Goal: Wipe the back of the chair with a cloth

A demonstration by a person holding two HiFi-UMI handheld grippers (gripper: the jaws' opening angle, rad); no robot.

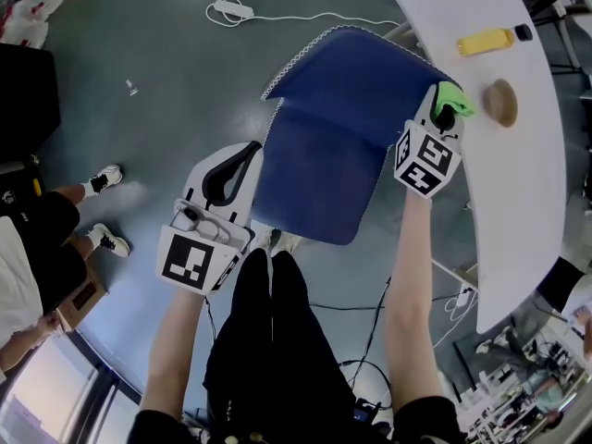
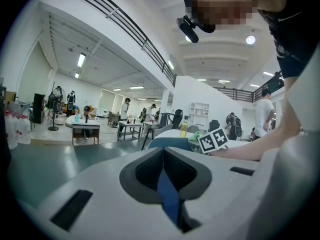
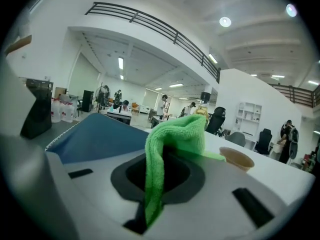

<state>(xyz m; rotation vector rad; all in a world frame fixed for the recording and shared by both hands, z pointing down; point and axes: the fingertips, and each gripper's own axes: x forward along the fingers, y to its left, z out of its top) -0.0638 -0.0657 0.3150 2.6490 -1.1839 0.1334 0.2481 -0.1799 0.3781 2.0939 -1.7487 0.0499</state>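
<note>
Left gripper jaws together, empty; right gripper clamps cloth by chair back (wipe looks barely started). Next: sweep across.

White table, at right, is carrying a yellow bottle, which is lying on its side at the far end, and a tan bowl sitting just nearer. Grey floor is bearing a white power strip with its cord at far, a blue chair standing just left of the table, and black cables trailing near.
</note>
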